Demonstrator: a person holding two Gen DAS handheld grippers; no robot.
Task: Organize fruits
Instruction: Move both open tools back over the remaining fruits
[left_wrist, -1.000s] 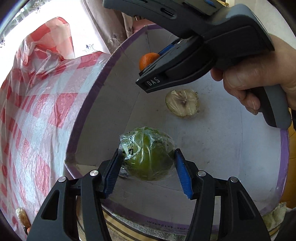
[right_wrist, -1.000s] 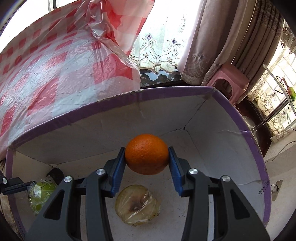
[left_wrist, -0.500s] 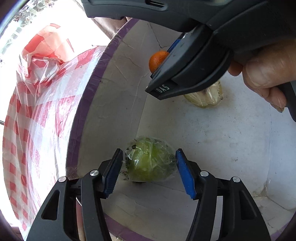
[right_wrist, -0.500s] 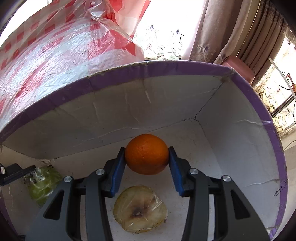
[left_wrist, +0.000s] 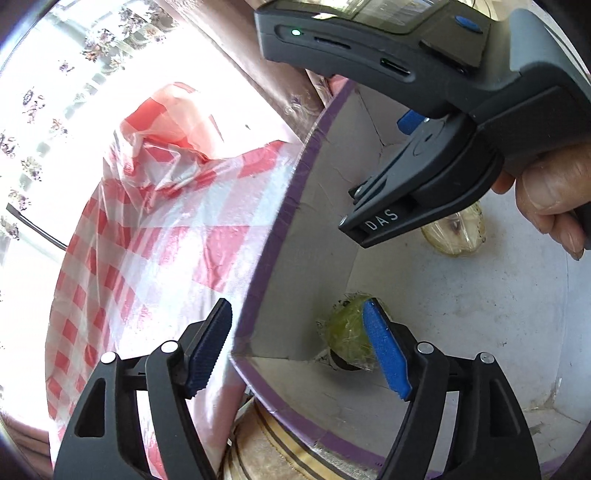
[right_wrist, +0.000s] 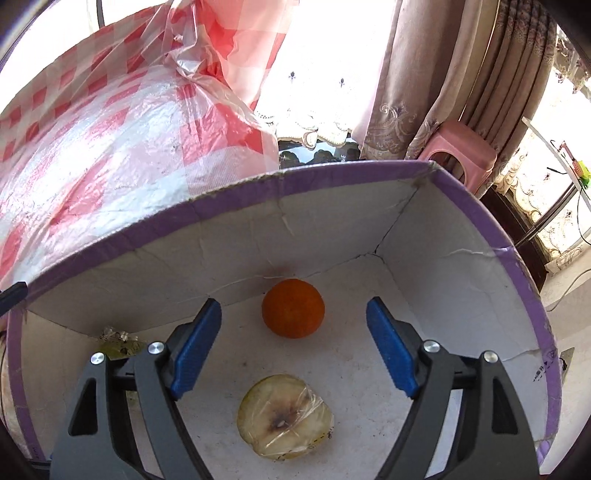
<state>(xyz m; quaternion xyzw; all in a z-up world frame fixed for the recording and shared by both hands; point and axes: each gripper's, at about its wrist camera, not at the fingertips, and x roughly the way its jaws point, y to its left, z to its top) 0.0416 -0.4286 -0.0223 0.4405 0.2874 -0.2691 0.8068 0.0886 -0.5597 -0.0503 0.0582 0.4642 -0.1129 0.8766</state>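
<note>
Fruits: three lie on the white floor of a purple-rimmed cardboard box (right_wrist: 332, 177), none held.
Red-and-white checked plastic sheet (right_wrist: 110, 147): bulges outside the box on the left, pressed against its wall.
Green plastic-wrapped fruit (left_wrist: 347, 328): sits in the box's left corner, close to the wall; in the left wrist view the blue pad of one finger hides part of it.
Left gripper (left_wrist: 299, 343): its fingers stand wide apart, one outside the box over the checked sheet, the other inside beside the green fruit, the box wall between them; nothing is clamped.
Round orange (right_wrist: 293, 314): rests alone near the far wall, roughly centred, with a gap to each pad.
Cut pale apple half in clear film (right_wrist: 286, 417): lies face up nearer the camera, apart from the orange.
Right gripper (right_wrist: 295, 347): its fingers are spread wide, empty, above the box floor.
Pink plastic stool (right_wrist: 461, 147): stands beyond the box on the right, before beige curtains (right_wrist: 461, 74).
</note>
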